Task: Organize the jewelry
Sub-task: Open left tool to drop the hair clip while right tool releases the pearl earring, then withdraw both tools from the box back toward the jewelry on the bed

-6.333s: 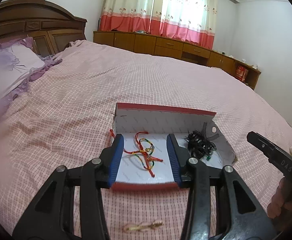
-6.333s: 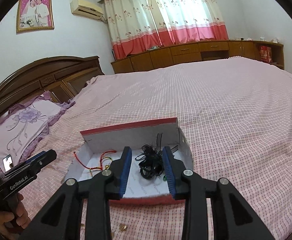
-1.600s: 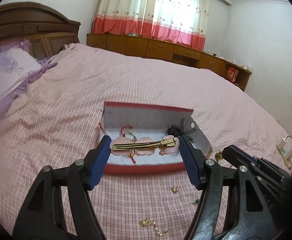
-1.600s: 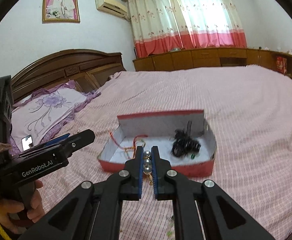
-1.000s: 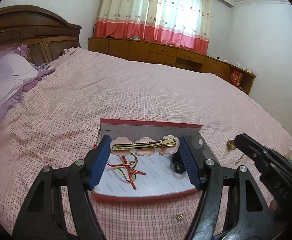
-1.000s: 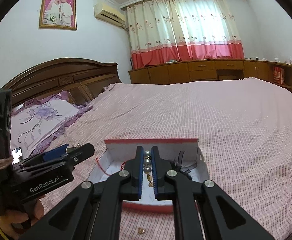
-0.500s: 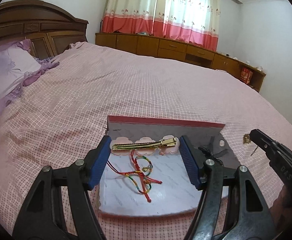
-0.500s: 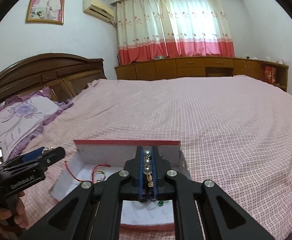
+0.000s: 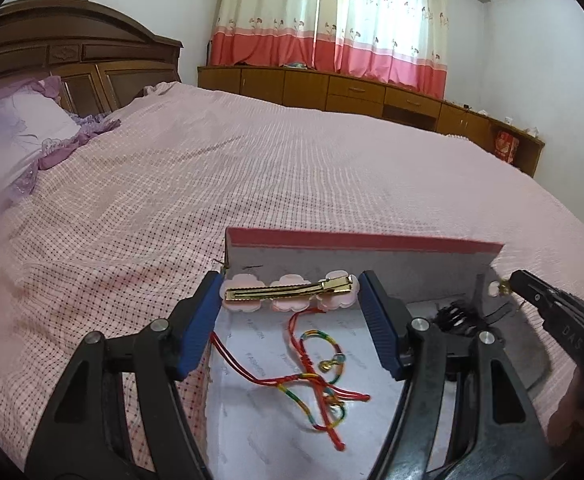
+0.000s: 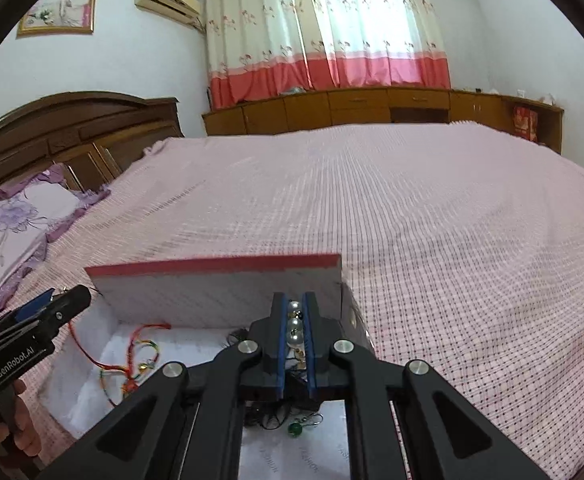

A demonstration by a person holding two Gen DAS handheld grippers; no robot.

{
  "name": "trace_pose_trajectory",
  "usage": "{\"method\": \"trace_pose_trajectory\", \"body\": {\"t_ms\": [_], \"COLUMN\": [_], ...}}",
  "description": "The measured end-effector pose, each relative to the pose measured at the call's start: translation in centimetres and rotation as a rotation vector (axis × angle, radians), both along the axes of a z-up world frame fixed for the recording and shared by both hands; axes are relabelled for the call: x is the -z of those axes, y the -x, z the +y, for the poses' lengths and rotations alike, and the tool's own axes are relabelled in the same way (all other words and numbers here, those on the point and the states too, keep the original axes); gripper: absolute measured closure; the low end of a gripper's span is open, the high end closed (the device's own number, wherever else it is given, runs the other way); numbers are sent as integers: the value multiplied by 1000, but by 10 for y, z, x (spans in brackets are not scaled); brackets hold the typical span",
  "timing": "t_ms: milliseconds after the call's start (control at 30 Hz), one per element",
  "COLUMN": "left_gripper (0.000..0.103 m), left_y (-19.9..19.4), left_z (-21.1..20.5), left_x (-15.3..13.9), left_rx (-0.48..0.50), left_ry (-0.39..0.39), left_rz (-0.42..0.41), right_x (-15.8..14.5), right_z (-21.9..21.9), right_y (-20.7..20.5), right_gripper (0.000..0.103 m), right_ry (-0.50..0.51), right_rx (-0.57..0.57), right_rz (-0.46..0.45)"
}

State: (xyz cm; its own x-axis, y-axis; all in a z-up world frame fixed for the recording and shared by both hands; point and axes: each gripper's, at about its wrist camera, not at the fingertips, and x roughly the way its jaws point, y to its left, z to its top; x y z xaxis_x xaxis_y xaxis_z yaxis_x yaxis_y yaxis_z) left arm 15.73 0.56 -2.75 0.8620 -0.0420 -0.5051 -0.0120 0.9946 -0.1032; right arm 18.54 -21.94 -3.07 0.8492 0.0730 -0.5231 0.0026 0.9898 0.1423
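I have both loads over the box (image 9: 366, 240) on the bed (image 9: 251, 168), so this looks like the drop-off step: my left gripper (image 9: 290, 291) pinches the gold hair clip (image 9: 289, 290) end to end between its blue pads, above the red cord bracelet (image 9: 316, 372) lying on the box floor. My right gripper (image 10: 294, 322) is pressed nearly together on a pearl earring (image 10: 294, 330), hanging over the right part of the box, where black hair ties (image 9: 454, 316) and a green bead (image 10: 295, 429) lie. Next, I judge, each gripper should come lower inside the walls and spread gently, so neither piece bounces out onto the bedspread.
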Motion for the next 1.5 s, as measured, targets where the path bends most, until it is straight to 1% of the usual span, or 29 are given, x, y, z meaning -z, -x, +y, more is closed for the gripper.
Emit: {"method": "trace_pose_trajectory", "body": {"t_ms": [133,200,300,567,600,633,667,700,767,967,1300,1500], "left_gripper": [41,41,41,40,40,40,39,38,36,35,35,35], "left_y": [-11,-15,-19,-26,-26,-26,-25,-26,-23,-11,18,38], "left_z": [5,7,6,2,3,4,4,4,3,-2,-5,-5], "left_x": [11,16,19,19,18,19,19,19,18,10,-21,-37], "left_rx": [-21,-19,-17,-1,0,1,3,5,9,16,26,27], "left_ry": [-20,-12,-21,-32,-30,-28,-26,-25,-27,-38,-27,-8], "left_rz": [42,66,81,114,115,117,120,122,122,120,80,60], "right_x": [15,22,31,36,35,34,33,32,28,16,-20,-41], "right_z": [-6,-8,-11,-11,-11,-9,-10,-11,-13,-10,-6,-10], "right_y": [-9,-14,-19,-25,-25,-25,-25,-24,-23,-14,16,40], "right_gripper": [94,94,94,93,91,88,76,68,66,65,65,64], "right_ry": [-2,-7,-17,-12,-17,-19,-22,-31,-53,-38,-34,-61], "right_rx": [17,26,30,28,28,33,40,44,39,27,0,-5], "right_rz": [41,63,94,118,116,114,113,111,104,89,32,-2]}}
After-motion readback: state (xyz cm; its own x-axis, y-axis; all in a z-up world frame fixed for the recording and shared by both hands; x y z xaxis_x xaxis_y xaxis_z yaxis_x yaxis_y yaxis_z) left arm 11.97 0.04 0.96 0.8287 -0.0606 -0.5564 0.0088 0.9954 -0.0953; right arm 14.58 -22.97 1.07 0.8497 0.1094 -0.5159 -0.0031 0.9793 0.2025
